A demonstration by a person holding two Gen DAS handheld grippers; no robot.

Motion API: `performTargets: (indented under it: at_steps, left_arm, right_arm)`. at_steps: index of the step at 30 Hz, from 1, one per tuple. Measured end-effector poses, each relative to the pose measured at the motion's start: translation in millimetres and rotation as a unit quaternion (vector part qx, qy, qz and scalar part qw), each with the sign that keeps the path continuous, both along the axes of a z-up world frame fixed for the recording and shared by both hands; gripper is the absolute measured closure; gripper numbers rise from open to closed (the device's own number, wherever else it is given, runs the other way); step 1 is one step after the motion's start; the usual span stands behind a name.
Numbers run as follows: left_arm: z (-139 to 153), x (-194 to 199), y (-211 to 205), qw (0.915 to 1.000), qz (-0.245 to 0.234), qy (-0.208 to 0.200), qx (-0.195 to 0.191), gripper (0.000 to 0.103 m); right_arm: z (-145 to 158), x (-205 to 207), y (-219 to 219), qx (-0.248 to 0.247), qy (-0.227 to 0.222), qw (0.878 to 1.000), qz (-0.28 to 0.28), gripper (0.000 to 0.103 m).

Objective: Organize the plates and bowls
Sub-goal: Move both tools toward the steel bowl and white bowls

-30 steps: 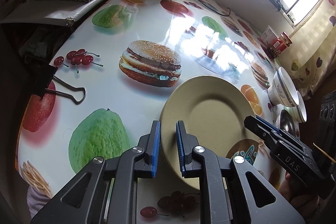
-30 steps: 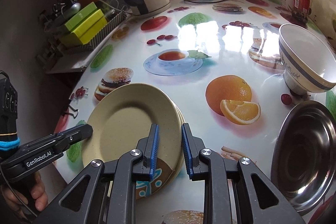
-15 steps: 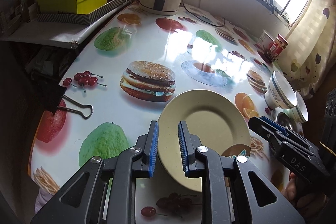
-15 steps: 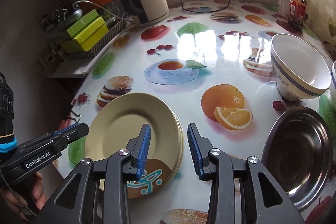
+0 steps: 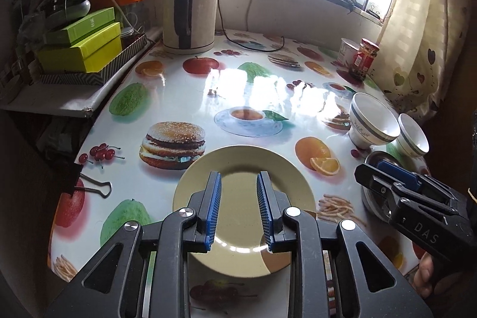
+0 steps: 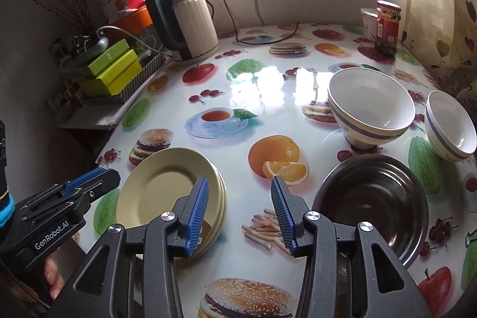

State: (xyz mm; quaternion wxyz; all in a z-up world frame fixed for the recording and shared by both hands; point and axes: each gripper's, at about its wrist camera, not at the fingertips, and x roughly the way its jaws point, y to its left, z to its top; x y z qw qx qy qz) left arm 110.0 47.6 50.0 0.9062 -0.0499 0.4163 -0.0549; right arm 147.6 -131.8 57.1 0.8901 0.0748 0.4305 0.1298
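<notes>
Left wrist view: left claw (image 5: 238, 207) has just been opening, released, now above the plates (image 5: 238, 169); right claw (image 6: 240, 210) likewise released, nothing between its jaws

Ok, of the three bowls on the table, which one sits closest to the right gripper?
The steel bowl, just right of the right gripper. It is dark, shiny metal; the two white blue-banded bowls stand farther back.

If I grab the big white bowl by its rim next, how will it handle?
The big white bowl looks glazed ceramic, so probably stiff, fairly heavy and slippery at the rim. Its narrow foot under a wide mouth suggests it may tip if pushed. The steel bowl sits close, so a knock could chip it.
</notes>
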Motion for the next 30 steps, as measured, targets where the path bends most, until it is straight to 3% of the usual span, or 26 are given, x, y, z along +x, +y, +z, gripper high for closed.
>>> performTargets:
  at_steps: [10, 12, 14, 22, 30]
  left_arm:
    - [3.6, 4.4, -36.6, 0.9988, -0.045, -0.015, 0.011, 0.076]
    - [2.0, 6.9, -44.6, 0.9983, -0.055, -0.012, 0.011, 0.071]
    - [0.4, 9.4, -51.9, 0.9978, -0.065, -0.01, 0.01, 0.058]
    - [-5.9, 20.9, -82.0, 0.9952, -0.097, 0.002, 0.009, 0.058]
    - [-14.7, 33.9, -111.7, 0.9905, -0.134, 0.026, -0.018, 0.058]
  right_arm:
    - [16.2, -21.8, -34.1, -0.038, -0.036, 0.997, -0.048, 0.052]
    - [18.7, -25.3, -41.8, -0.043, -0.04, 0.997, -0.054, 0.051]
    - [20.9, -29.5, -50.9, -0.046, -0.043, 0.996, -0.065, 0.051]
    - [24.8, -40.4, -92.5, -0.053, -0.047, 0.991, -0.112, 0.047]
    - [14.9, -42.9, -132.5, -0.054, -0.031, 0.986, -0.153, 0.045]
